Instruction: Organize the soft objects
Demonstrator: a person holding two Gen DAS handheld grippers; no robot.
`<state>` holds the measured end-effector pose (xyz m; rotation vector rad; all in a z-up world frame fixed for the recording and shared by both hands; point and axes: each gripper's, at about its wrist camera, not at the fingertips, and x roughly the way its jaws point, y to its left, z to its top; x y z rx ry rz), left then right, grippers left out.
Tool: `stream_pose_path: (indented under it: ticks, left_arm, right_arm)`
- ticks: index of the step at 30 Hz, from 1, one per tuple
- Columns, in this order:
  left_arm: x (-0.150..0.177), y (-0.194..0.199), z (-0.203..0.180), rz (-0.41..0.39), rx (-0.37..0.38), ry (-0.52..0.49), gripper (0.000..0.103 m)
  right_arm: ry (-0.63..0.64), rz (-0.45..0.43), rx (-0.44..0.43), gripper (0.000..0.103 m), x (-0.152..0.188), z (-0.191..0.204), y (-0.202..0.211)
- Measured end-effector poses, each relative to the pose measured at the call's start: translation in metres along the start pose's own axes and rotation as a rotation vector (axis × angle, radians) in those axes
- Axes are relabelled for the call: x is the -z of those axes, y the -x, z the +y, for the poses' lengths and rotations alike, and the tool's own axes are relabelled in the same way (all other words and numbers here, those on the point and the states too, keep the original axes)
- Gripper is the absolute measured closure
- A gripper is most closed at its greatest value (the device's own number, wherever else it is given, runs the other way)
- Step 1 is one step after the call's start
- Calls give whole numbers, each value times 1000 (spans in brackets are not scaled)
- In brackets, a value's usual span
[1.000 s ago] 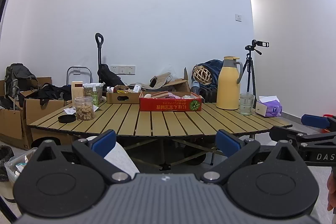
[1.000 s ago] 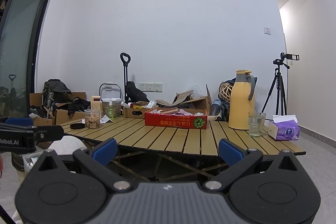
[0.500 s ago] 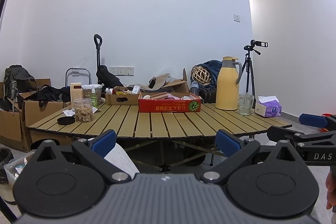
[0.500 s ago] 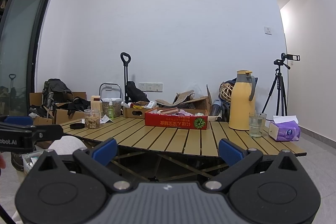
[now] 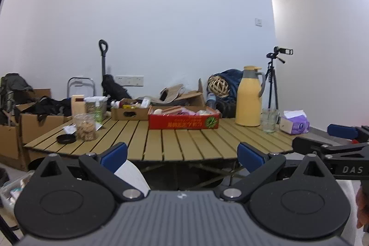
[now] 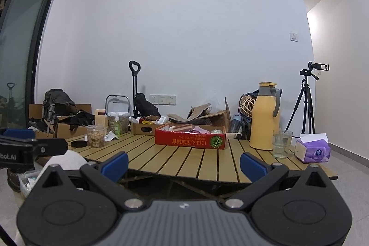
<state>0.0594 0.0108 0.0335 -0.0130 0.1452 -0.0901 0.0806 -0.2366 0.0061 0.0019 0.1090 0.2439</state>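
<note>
A red cardboard box (image 5: 183, 122) (image 6: 190, 138) sits mid-table on the slatted wooden table (image 5: 175, 142) (image 6: 184, 160), holding pink and pale soft items whose shapes I cannot make out. My left gripper (image 5: 182, 157) is open and empty, held short of the table's near edge. My right gripper (image 6: 183, 164) is also open and empty, at the same distance. Each gripper shows at the other view's side edge: the right one (image 5: 341, 137), the left one (image 6: 27, 142).
On the table: a yellow thermos jug (image 6: 265, 115), a glass (image 6: 281, 144), a purple tissue pack (image 6: 313, 150), a biscuit jar (image 5: 85, 127) with a black lid (image 5: 66, 138) beside it, a small brown box (image 5: 130, 112). Boxes and bags line the left wall; a tripod (image 6: 307, 103) stands right.
Both views have drifted slightly back and up from the table; the grippers stay open and nothing on the table has moved.
</note>
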Motion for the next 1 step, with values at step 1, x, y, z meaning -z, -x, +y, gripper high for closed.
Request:
stream_pose_path:
  ticks: [1]
  left_arm:
    - [-3, -6, 2, -4, -12, 18, 0]
  right_arm:
    - [-3, -3, 0, 0, -2, -1, -6]
